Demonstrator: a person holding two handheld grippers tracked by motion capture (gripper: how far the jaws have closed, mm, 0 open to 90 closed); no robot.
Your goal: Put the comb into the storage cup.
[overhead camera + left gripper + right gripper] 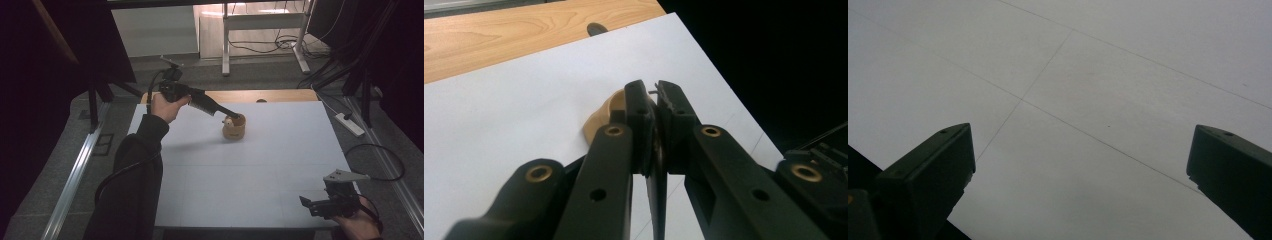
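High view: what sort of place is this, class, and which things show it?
Probably a lab or workshop set up for recording. A white table stands between dark curtains, loose cables trail on the grey floor, and a power strip lies beside the table.

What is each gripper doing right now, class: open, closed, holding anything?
Left gripper: jaws closed at the rim of the small tan wooden cup; whether they pinch anything cannot be told.
Right gripper: open, holding nothing, over the white table.

We count one wooden bowl [234, 128] at the far middle of one table [260, 165], and two claws: left claw [234, 116], right claw [306, 202].
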